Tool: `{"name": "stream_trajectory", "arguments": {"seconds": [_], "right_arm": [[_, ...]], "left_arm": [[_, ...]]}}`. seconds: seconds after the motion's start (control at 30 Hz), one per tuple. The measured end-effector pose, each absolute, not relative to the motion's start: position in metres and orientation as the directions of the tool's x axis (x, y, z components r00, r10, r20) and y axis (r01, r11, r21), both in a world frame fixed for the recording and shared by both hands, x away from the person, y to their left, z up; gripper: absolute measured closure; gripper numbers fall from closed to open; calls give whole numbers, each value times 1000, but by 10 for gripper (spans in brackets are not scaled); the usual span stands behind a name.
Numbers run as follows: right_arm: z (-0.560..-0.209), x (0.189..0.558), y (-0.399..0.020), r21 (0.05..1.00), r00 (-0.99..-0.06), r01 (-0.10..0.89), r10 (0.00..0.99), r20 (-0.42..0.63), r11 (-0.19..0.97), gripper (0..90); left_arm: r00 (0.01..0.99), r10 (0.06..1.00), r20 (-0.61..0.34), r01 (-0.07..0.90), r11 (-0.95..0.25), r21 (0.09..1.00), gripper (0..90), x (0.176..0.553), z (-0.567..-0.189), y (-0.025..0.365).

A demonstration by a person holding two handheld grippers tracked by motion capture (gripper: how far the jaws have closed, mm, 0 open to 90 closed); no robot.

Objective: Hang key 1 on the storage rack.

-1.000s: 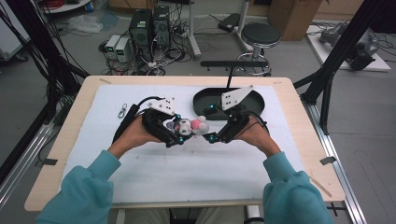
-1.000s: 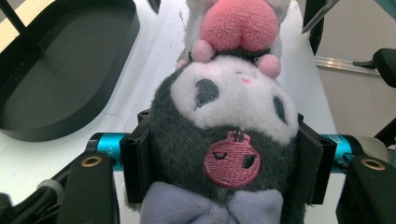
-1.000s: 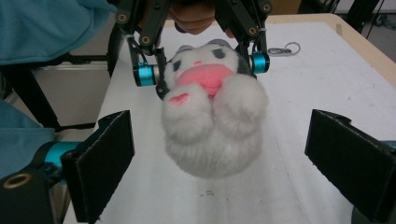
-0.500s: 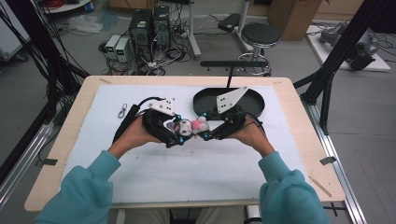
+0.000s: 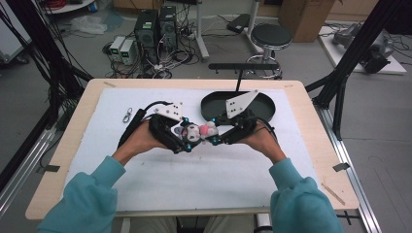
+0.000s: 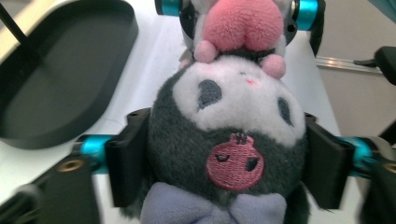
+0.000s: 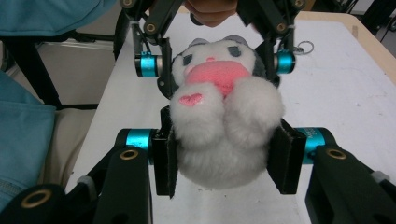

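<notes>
both grippers hold 1 plush toy (image 5: 199,131) above the white mat (image 5: 209,170): left gripper (image 6: 224,172) clamps its head while easing open, right gripper (image 7: 224,158) has just closed on its body.

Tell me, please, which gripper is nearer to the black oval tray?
Right. The right gripper sits just in front of the black oval tray, its body at the tray's near rim, while the left gripper lies farther off to the tray's left; both clamp the plush toy.

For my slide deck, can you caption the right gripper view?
Two grippers share one plush toy: right gripper squeezes its white feet end, left gripper flanks its head.
</notes>
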State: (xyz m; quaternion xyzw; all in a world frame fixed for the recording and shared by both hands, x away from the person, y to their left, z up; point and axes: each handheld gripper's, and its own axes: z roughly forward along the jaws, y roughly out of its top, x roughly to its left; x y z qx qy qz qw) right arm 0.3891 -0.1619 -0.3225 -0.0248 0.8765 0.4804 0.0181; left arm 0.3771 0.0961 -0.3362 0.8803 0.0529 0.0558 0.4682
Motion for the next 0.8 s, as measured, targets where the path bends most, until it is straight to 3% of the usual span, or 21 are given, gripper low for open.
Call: {"name": "stream_trajectory", "arguments": {"seconds": [0.03,0.07,0.17,0.47,0.8], "right_arm": [[-322,390,-163,843,-998,-64,-22,-62,535,529],[-322,390,-164,843,-999,-45,-1,-52,536,529],[-321,392,-171,853,-998,-8,43,-35,521,529],[-316,397,-194,871,-987,59,159,-23,488,529],[-320,400,-227,901,-944,162,328,23,402,528]], "left_arm": [[982,173,71,36,-544,838,31,377,-336,96],[980,180,82,25,-526,850,17,377,-335,97],[975,199,103,0,-460,888,17,376,-333,106],[944,321,76,70,-422,904,17,374,-333,142],[890,453,45,106,-302,948,17,363,-335,185]]}}
